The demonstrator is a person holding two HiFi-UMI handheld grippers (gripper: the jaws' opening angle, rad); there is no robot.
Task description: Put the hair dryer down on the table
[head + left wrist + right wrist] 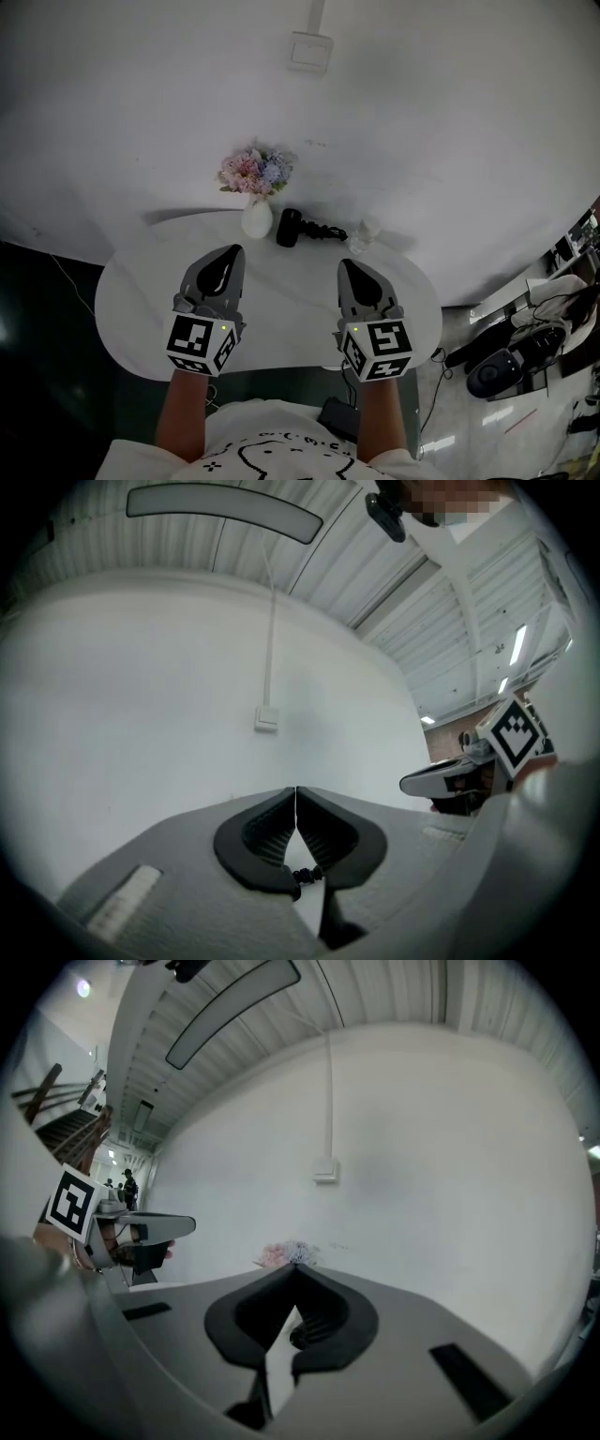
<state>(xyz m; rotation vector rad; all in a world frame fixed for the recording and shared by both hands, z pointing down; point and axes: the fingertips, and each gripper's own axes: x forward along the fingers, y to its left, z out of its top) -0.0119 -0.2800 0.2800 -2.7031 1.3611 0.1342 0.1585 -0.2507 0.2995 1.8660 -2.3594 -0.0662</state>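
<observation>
The black hair dryer [298,228] lies on its side at the back of the round white table [281,314], its cord trailing to the right. My left gripper [234,249] hovers over the table's left half, jaws shut with nothing between them. My right gripper [347,263] hovers over the right half, also shut and empty. Both point toward the wall, a short way in front of the dryer and apart from it. In the left gripper view the jaws [296,789] meet at their tips; in the right gripper view they [295,1267] do too.
A white vase [257,218] of pink and lilac flowers [256,172] stands just left of the dryer. A small pale bottle [363,234] stands to its right. The white wall behind carries a switch plate [310,52]. Chairs and gear [506,366] sit on the floor at right.
</observation>
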